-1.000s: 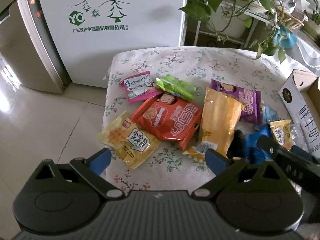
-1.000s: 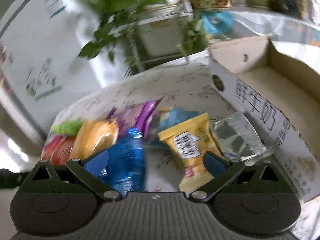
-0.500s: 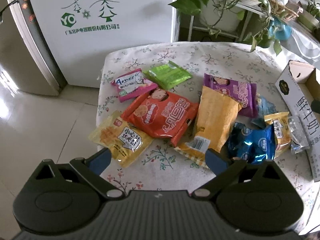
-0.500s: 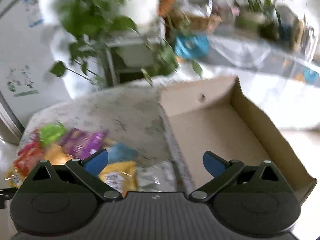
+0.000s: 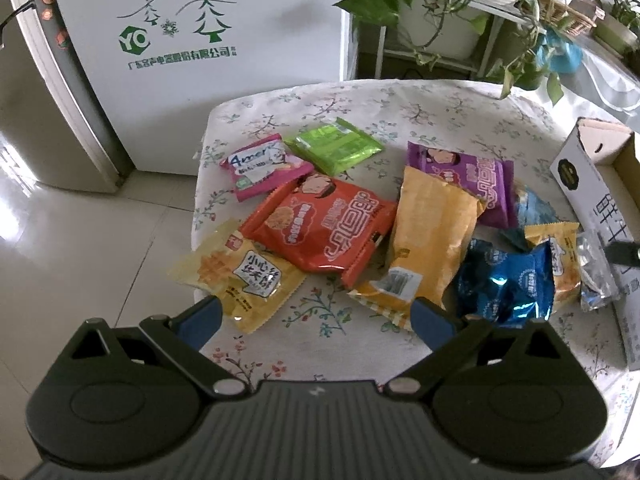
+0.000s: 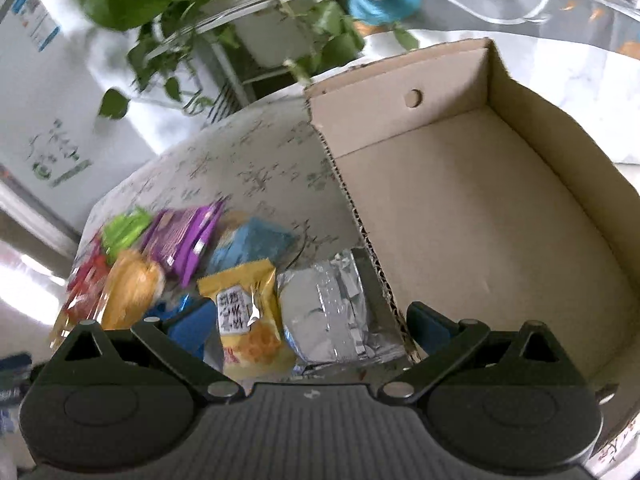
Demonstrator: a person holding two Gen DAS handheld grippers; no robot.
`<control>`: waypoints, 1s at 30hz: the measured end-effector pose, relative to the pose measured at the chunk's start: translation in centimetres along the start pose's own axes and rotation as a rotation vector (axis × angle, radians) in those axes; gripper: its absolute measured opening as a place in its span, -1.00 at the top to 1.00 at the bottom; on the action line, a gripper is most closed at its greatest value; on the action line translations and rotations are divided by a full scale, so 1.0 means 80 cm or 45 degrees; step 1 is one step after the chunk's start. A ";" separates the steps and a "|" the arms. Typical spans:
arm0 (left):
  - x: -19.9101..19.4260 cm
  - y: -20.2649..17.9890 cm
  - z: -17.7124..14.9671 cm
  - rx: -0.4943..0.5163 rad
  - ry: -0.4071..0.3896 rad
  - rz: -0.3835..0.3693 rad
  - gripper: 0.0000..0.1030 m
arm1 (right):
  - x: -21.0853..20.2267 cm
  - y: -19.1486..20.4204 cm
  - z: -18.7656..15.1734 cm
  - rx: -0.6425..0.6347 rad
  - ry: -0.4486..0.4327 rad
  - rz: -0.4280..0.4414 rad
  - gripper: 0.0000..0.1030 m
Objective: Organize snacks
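Our right tool, spread wide & empty, hangs nearer than the left tool (also wide, empty) to the crinkly silver foil snack packet, which lies touching the open brown cardboard box's left wall, long axis approx along it.

Ten snack packets lie on the desk: one pink; one green; one red; one purple; three yellow or orange; one dark blue; one light blue; one silver; one cardboard box.
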State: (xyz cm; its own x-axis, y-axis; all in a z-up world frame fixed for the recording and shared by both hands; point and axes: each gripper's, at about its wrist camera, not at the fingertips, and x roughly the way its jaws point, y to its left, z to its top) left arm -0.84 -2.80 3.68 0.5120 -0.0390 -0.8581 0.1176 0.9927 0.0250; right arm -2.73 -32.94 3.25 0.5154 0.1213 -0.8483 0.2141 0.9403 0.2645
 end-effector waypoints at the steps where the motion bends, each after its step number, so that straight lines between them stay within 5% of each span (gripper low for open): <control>1: 0.000 0.001 -0.001 -0.003 0.000 -0.001 -0.94 | -0.003 0.002 -0.002 -0.018 0.005 0.002 -1.00; 7: -0.004 0.005 -0.007 -0.011 -0.002 -0.017 -0.94 | -0.022 0.025 -0.023 -0.224 -0.013 -0.054 -1.00; 12: -0.011 -0.004 -0.011 0.018 -0.020 -0.044 -0.94 | -0.030 0.042 -0.036 -0.248 -0.020 -0.066 -1.00; 24: -0.036 -0.009 -0.022 0.033 -0.075 0.008 -0.95 | -0.073 0.087 -0.058 -0.292 -0.228 -0.325 -1.00; 30: -0.049 -0.007 -0.027 0.010 -0.109 0.005 -0.98 | -0.077 0.113 -0.061 -0.257 -0.244 -0.298 -1.00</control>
State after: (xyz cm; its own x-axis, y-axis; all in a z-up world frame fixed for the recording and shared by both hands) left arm -4.76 -2.92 5.90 0.5833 -0.0454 -0.8110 0.1225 0.9919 0.0326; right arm -7.97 -23.67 8.61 0.6219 -0.1485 -0.7689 0.1867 0.9817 -0.0386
